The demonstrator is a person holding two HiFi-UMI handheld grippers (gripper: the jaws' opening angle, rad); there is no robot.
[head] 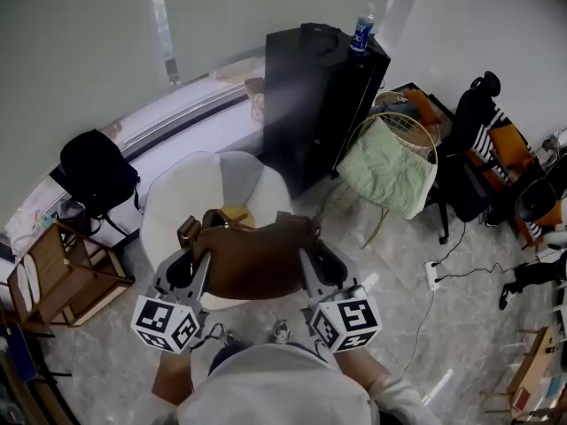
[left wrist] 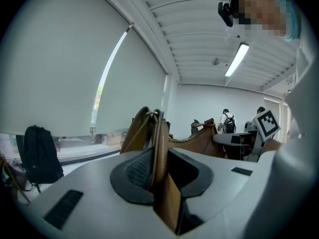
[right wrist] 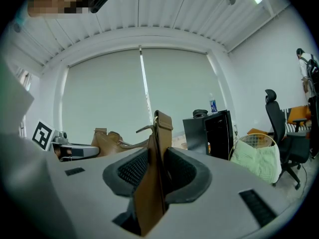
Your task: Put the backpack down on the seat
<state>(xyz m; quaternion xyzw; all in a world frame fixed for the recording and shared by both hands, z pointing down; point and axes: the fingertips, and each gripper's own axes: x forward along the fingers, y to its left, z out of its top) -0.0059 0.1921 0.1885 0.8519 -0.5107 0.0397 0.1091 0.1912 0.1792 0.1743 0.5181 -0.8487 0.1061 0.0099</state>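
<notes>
While each strap is being pinched in its own jaws, the backpack [head: 252, 259] is hanging level between the left hand-held gripper [head: 189, 271] and the right hand-held gripper [head: 316, 268]. It is sitting over the near edge of the white seat [head: 182, 193], apparently not yet resting on it. The left is clamping one strap [left wrist: 160, 148]; the right is clamping the other [right wrist: 155, 148]. Backpack contents: not showing. The basket [head: 409, 122] beside the cabinet [head: 310, 104] is holding a green cloth [head: 385, 171].
</notes>
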